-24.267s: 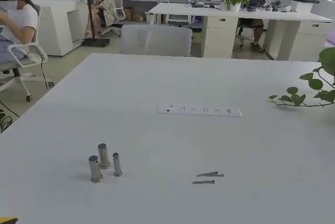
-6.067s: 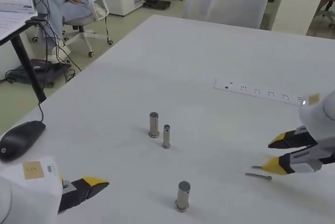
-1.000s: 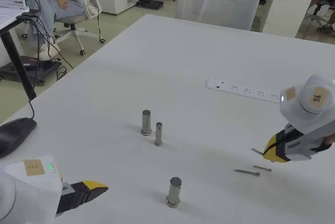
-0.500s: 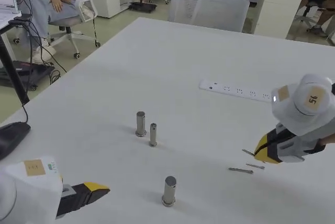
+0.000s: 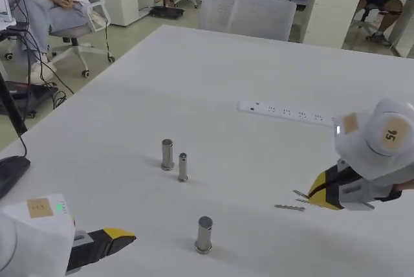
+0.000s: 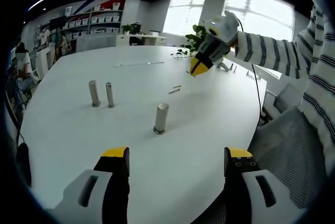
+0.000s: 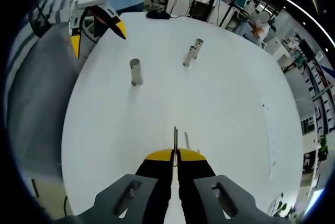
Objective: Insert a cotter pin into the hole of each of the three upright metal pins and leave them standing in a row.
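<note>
"The right gripper (image 5: 318, 193): what had changed?"

"Six seconds earlier its jaws stood apart. Now they were pinched on one cotter pin (image 7: 175, 139), low over the table (image 5: 213, 83), with a loose cotter pin (image 5: 289, 208) just beside."

"And the left gripper (image 6: 175, 161)?"

"Jaws spread wide, holding nothing, as before. Two metal pins (image 5: 167, 154) stood upright close together, the third metal pin (image 5: 204, 234) well apart, none shifted."
</note>
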The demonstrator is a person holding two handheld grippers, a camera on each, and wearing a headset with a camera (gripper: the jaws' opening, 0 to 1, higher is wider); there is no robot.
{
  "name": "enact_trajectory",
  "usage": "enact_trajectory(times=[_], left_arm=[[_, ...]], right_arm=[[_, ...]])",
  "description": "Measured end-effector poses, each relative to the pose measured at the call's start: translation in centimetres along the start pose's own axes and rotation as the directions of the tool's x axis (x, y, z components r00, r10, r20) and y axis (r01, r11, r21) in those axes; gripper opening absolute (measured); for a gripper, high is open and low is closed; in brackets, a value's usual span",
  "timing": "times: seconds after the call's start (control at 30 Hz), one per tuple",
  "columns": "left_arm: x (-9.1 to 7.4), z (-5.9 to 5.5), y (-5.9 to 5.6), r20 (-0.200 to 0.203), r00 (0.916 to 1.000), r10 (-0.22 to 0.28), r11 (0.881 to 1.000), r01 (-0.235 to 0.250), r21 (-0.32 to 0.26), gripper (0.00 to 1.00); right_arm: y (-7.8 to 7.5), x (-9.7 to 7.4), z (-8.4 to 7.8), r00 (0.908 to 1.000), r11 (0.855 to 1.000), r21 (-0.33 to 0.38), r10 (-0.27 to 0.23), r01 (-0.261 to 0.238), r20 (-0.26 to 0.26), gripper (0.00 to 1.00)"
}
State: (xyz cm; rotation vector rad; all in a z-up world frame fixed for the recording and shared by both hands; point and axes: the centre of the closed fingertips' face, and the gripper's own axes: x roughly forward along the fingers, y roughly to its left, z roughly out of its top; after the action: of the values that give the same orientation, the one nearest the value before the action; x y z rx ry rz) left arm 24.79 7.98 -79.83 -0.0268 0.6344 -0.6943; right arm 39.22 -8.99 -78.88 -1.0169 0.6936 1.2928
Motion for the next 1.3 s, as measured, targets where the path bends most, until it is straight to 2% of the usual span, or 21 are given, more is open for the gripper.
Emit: enact_trajectory(times=[0.3,0.63,1.0,1.3], left_arm=[[0.2,0.6,-0.6,0.011,0.9998,-0.02,1.0,0.019,0.02,0.71],[1.3,2.5,-1.5,0.034,0.9977,-0.059,0.996,0.057,0.066,0.68],[2.9,4.5,-2.9,0.059,0.9911,-0.119,0.989,0.113,0.096,0.64],[4.2,4.9,-4.2,0.059,0.9837,-0.17,0.981,0.163,0.105,0.6]], right_arm=[[1.4,-0.5,0.3,0.9994,0.999,0.019,-0.027,0.027,0.022,0.03],[2.9,-1.2,0.5,0.9981,0.998,0.035,-0.046,0.044,0.042,0.03],[4.5,-1.5,0.3,0.9968,0.997,0.058,-0.061,0.058,0.051,0.03],[6.1,-1.7,0.1,0.9958,0.995,0.077,-0.072,0.067,0.056,0.03]])
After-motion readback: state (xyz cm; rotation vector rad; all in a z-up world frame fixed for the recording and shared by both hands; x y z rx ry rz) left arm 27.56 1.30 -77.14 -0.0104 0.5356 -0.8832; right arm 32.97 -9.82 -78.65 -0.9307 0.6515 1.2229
